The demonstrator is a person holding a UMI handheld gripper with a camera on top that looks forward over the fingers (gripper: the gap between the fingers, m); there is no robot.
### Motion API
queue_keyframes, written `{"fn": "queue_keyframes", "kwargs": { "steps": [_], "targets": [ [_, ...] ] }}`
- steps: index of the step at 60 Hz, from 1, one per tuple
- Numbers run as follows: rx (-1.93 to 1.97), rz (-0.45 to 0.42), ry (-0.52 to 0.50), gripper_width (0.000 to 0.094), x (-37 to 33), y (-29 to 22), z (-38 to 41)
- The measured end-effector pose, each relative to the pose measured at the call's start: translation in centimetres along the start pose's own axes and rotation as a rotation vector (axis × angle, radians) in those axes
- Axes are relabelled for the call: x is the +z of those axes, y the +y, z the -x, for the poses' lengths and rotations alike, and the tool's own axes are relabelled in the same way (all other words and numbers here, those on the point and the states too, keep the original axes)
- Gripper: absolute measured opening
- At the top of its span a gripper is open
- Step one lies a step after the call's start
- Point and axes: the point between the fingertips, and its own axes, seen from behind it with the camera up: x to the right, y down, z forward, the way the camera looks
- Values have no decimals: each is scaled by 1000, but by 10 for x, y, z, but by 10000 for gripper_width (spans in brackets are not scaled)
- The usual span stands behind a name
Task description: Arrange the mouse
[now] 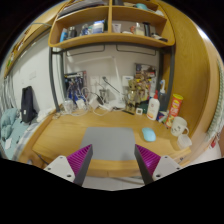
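the two-finger gripper with purple pads (113, 160) is held wide apart, with nothing between its fingers. a small pale blue mouse (149, 134) is seen on the light wooden desk (65, 135), beyond the right finger, beside a grey rectangular mat (112, 142).

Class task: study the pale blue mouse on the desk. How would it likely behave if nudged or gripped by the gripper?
The mouse looks small and low, so probably light and unlikely to tip. Its rounded, smooth-looking shell may slip between the pads. On the flat wooden desk it would likely slide rather than roll. The gripper is open, well short of it.
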Motion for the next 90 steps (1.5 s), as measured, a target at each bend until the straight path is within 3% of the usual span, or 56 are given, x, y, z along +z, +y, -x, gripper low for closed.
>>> {"fn": "queue_keyframes", "kwargs": {
  "steps": [22,50,62,65,75,76,77,81,90],
  "targets": [
    [24,146,139,840,47,93,-149],
    [63,131,90,826,215,39,-201],
    [38,135,73,670,255,31,-202],
    [40,136,58,540,259,33,-199],
    [31,150,62,437,260,34,-198],
    [32,155,63,472,260,35,-198],
    [30,160,64,402,260,35,-198],
    [45,175,73,334,260,35,-198],
    [80,198,103,311,257,30,-197]
  ]
}}
